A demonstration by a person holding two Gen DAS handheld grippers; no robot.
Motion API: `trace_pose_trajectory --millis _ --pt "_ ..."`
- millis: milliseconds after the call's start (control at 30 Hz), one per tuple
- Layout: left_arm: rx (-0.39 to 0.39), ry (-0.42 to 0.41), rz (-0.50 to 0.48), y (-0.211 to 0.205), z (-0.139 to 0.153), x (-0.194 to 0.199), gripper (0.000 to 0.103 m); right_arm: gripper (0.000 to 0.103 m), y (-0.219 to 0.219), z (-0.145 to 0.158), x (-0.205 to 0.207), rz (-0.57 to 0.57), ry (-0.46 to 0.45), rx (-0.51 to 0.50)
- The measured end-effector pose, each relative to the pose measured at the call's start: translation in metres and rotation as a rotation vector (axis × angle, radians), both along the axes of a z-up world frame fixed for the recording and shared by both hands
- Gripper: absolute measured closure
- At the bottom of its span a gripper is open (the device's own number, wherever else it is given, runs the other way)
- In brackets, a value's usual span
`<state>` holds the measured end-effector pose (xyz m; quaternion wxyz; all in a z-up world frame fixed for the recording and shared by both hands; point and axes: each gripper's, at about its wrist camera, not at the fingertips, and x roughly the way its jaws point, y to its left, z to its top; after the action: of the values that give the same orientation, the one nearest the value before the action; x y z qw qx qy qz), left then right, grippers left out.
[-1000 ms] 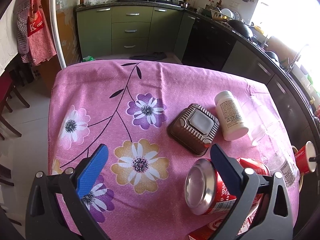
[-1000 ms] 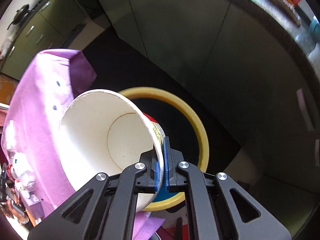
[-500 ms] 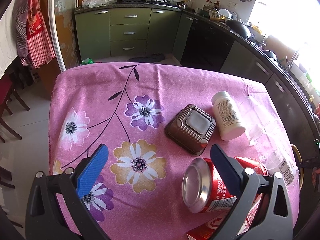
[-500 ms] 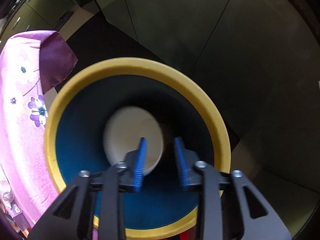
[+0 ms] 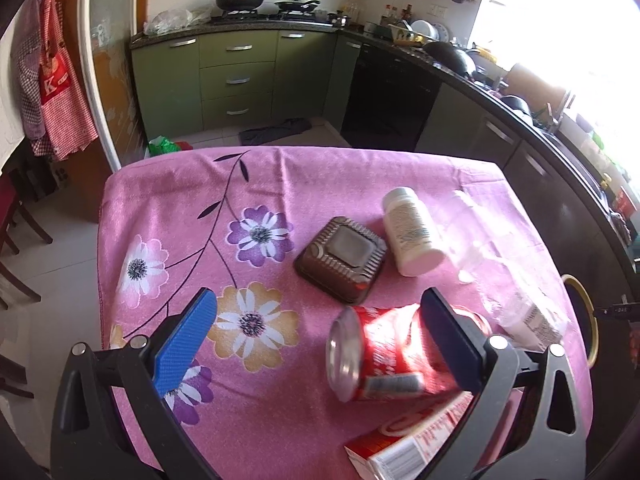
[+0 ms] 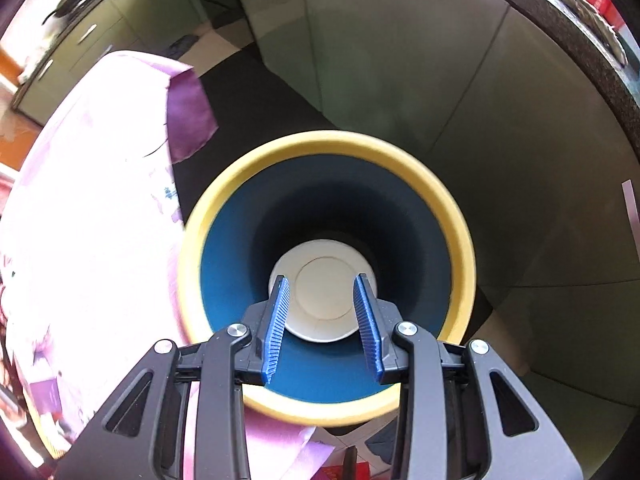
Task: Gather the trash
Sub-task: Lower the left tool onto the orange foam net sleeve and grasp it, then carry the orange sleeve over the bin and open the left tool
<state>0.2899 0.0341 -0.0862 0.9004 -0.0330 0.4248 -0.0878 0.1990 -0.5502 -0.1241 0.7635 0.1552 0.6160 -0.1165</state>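
My right gripper [image 6: 323,286] is open and empty above a blue bin with a yellow rim [image 6: 460,216] beside the table. A white paper cup [image 6: 324,280] lies at the bin's bottom. My left gripper [image 5: 320,304] is open wide above the pink flowered tablecloth [image 5: 180,208]. A red soda can [image 5: 384,354] lies on its side between the fingers, near the right finger [image 5: 448,338]. A brown plastic tray [image 5: 342,258], a white pill bottle [image 5: 412,232], a clear plastic bottle [image 5: 516,304] and a red-and-white carton [image 5: 404,444] lie on the table.
The bin's rim [image 5: 588,320] shows past the table's right edge in the left wrist view. Dark kitchen cabinets [image 5: 460,112] run along the right and green drawers [image 5: 236,80] at the back. A green bag [image 5: 164,146] lies on the floor. The tablecloth corner [image 6: 188,116] hangs beside the bin.
My right gripper opened and let the paper cup drop into the bin, then rose a little and opened wider. My left gripper stays open over the can, which has shifted slightly.
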Motion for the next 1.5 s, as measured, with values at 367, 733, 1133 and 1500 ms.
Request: trace_pose_trajectory --millis 367,733,1133,1500 --pt "0.074 0.23 -0.241 -0.027 0.001 -0.106 0.006 0.067 0.008 0.009 -0.005 0.04 -0.053 0.033" --pt "0.089 0.408 -0.233 -0.024 -0.056 -0.14 0.006 0.067 0.03 -0.005 -0.002 0.1 -0.055 0.075" --pt "0.087 0.423 -0.258 -0.018 -0.063 -0.145 0.085 0.067 0.032 -0.011 -0.004 0.096 -0.055 0.081" --pt "0.105 0.292 -0.349 -0.042 -0.003 -0.157 0.09 0.067 0.022 -0.008 -0.008 0.091 -0.091 0.105"
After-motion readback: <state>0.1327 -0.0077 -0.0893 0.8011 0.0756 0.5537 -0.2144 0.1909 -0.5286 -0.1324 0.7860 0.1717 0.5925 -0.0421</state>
